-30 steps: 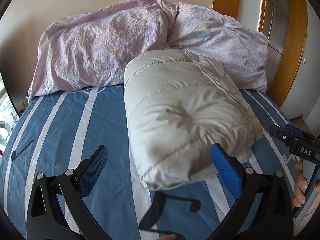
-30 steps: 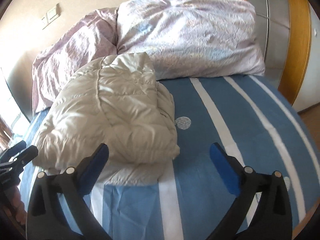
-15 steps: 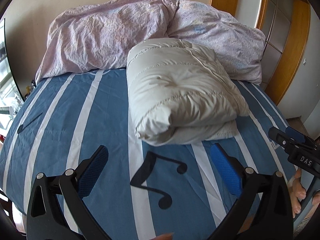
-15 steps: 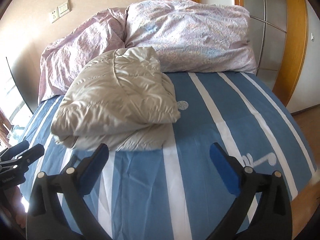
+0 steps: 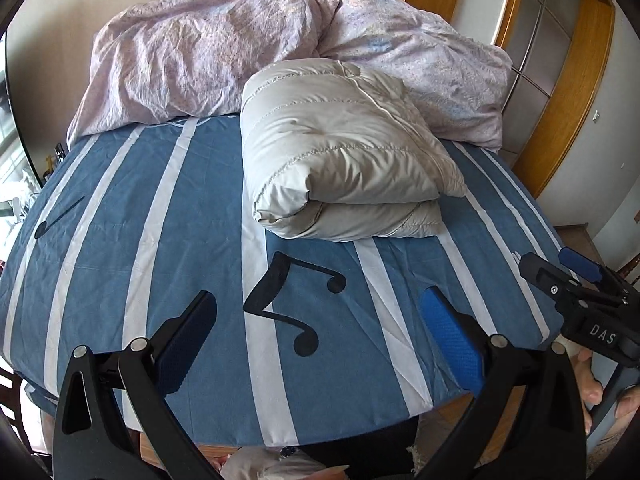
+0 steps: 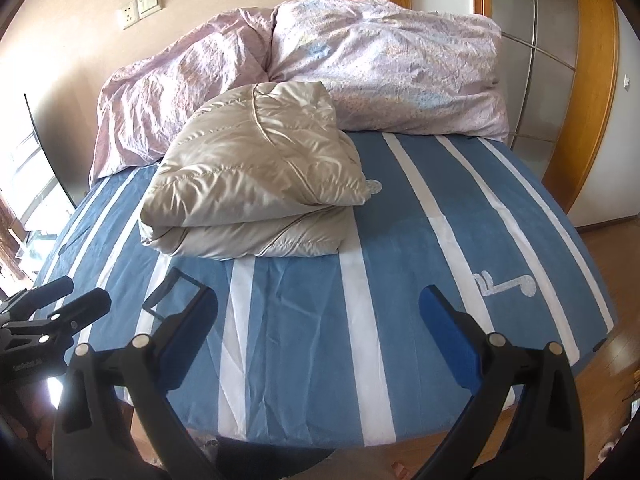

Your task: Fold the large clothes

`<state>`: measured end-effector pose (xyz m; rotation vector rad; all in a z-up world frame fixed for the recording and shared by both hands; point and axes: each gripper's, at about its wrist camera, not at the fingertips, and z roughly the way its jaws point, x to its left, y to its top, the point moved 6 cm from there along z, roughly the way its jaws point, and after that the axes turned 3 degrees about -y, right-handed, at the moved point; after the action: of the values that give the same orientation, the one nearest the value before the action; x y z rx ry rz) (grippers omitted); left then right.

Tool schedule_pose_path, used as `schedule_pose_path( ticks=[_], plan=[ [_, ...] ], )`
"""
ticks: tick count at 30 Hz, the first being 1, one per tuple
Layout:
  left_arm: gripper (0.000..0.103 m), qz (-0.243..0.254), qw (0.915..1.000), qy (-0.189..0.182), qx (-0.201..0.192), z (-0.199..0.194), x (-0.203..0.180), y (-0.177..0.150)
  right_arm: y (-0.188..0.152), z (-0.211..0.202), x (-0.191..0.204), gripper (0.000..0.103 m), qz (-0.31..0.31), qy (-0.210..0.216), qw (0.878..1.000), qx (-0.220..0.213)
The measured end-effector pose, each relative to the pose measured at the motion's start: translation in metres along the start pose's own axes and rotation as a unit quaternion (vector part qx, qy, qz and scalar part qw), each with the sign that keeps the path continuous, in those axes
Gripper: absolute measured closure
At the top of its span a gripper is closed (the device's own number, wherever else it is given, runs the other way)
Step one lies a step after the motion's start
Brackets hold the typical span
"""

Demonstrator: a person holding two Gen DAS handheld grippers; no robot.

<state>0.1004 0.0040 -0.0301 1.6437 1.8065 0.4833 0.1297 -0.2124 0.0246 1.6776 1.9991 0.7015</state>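
Note:
A beige quilted down jacket point(image 5: 344, 152) lies folded in a thick bundle on the blue bed with white stripes point(image 5: 132, 240). It also shows in the right wrist view point(image 6: 256, 184). My left gripper point(image 5: 318, 316) is open and empty, held above the near part of the bed, well short of the jacket. My right gripper point(image 6: 318, 312) is open and empty too, over the bed's near edge. The right gripper also shows at the right edge of the left wrist view point(image 5: 576, 288). The left gripper shows at the left edge of the right wrist view point(image 6: 48, 312).
A crumpled pink duvet point(image 5: 208, 48) and a pillow point(image 6: 400, 64) are piled against the wall behind the jacket. A wooden door frame point(image 5: 568, 92) stands at the right. The bed's near edge point(image 6: 304, 436) drops to a wooden floor.
Both grippers have pulled back from the jacket toward the bed's near edge, and stayed open. The folded jacket has stayed in place.

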Motion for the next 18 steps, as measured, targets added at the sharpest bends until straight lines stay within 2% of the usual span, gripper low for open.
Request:
schedule_pose_path(
  ticks=[18],
  plan=[
    [0.001,-0.010,0.9996,-0.019,0.017,-0.005,-0.007,0.000,-0.002,-0.013,-0.006,0.002,-0.003,-0.008,1.000,0.003]
  ],
)
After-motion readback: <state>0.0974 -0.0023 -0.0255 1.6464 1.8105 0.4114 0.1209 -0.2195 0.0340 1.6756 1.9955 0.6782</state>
